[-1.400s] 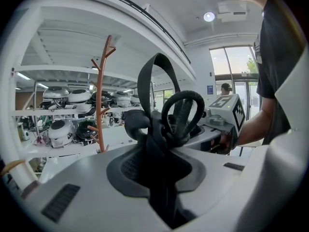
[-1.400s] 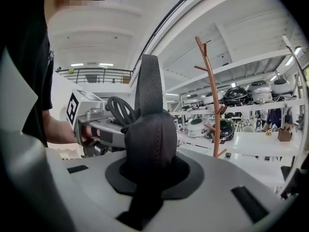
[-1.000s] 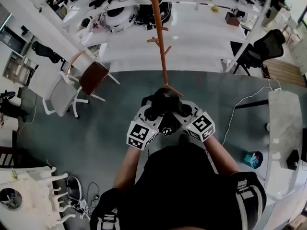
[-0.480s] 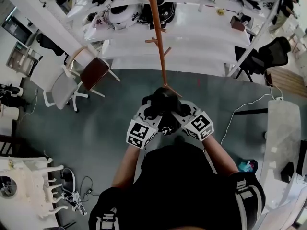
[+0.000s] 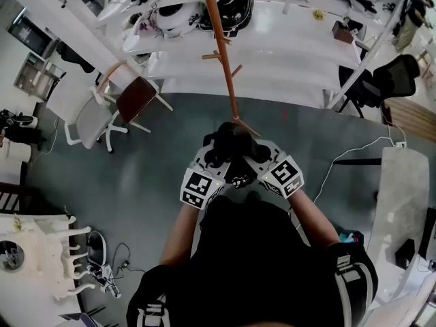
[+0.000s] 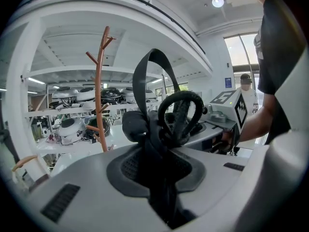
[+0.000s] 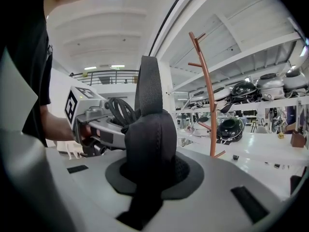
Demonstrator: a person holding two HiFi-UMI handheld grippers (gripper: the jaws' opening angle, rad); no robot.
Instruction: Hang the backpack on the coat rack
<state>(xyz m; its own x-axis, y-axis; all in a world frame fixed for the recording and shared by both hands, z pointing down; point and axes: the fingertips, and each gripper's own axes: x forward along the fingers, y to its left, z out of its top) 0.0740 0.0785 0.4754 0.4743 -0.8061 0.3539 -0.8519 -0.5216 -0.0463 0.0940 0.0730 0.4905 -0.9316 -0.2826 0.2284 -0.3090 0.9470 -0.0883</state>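
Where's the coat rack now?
Head view, upper centre: the coat rack stands straight ahead, just beyond the backpack, with the white shelves behind it.

black backpack, orange-brown coat rack

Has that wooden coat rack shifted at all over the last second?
No. The coat rack keeps its foot just as far from the red floor mark as before; only the head camera's view has swung a little.

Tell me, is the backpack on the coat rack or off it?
Off. The left gripper and the right gripper are both shut on the backpack, and the coat rack stands apart, ahead of them.
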